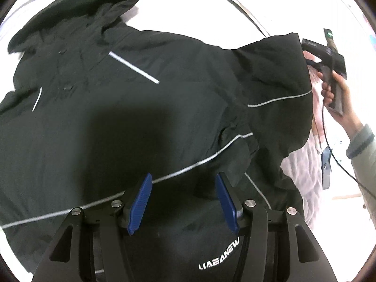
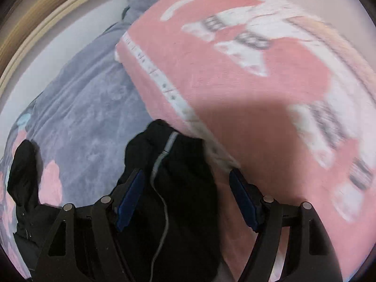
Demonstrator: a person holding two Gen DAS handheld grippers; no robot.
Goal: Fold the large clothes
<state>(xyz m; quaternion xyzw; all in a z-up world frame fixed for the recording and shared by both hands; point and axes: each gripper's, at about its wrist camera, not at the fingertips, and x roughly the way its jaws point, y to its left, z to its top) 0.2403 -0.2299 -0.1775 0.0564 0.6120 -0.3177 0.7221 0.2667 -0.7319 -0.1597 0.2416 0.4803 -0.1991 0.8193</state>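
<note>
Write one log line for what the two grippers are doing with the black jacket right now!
task: fold | black jacket: spread flat | left hand-held gripper: open over hem | right hand-held gripper: open around sleeve | pink blanket: beside

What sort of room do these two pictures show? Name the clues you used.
Probably a bedroom, with work done on a bed. The black jacket lies spread on a white sheet, a pink patterned blanket and a grey fleece blanket lie alongside, and a wooden frame edges them.

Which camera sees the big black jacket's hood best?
The left wrist view: the hood lies whole at the top of the spread jacket. The right wrist view shows only a sleeve part between open fingers, no hood.
</note>
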